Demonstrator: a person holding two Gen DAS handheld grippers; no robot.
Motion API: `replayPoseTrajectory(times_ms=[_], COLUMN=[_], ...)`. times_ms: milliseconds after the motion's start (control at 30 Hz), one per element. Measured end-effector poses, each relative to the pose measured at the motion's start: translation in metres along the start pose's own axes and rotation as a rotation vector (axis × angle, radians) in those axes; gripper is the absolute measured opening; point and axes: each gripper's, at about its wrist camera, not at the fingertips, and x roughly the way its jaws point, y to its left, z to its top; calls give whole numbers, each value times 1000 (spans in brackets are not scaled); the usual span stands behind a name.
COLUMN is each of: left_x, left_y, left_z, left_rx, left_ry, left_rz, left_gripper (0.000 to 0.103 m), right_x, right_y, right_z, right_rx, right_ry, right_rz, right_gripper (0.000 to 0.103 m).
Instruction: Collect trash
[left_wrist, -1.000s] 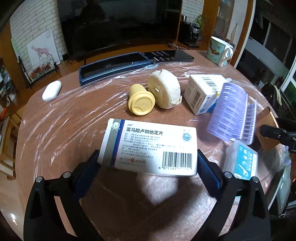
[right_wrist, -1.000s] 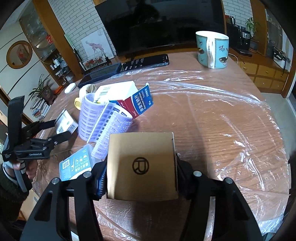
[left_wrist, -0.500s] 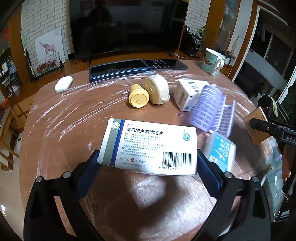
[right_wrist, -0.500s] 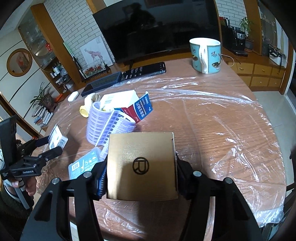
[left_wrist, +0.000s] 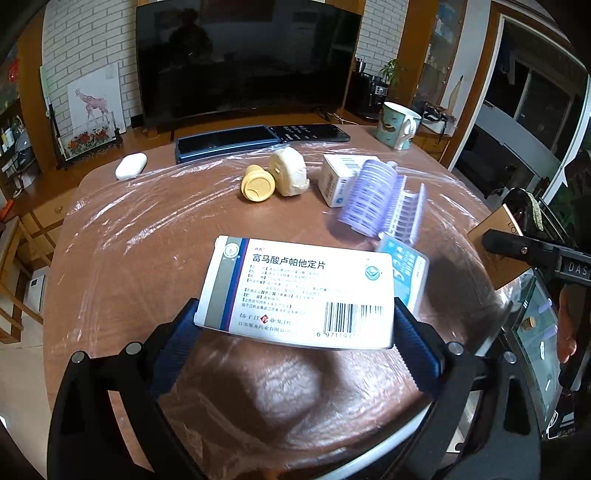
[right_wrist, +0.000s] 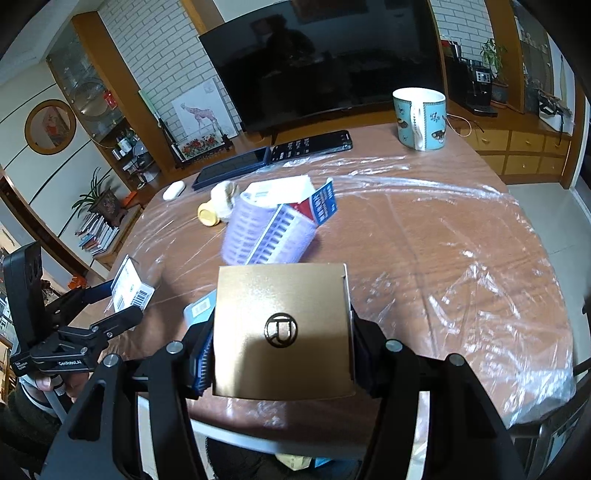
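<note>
My left gripper is shut on a white medicine box with blue stripe and barcode, held above the table's near edge. It also shows in the right wrist view. My right gripper is shut on a gold cardboard box with a round logo, held over the table edge; it also shows in the left wrist view. On the plastic-covered table lie a purple hair roller, a small white box, a blue-white packet, a yellow cap and a crumpled cream wad.
A blue mug stands at the table's far right. A dark tablet, a black remote and a white case lie at the far edge. A large TV stands behind.
Both grippers have pulled back and up from the table with their boxes still held. The pile on the table now looks farther away.
</note>
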Motion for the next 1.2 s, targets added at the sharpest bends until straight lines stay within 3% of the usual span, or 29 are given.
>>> replayPoseTrajectory(times_ms=[533,1200], left_x=[-20,-50], left_y=[-25,-92], left_z=[-33,-81], left_rx=[20,-31], left_ry=[6,19], left_rz=[-12,72], left_gripper=[98,98], right_x=[-14,-51], right_y=[22,1], right_z=[-39,-85], right_rx=[-16,-87], right_ry=[38,109], right_rz=[42,153], right_gripper=[58,58])
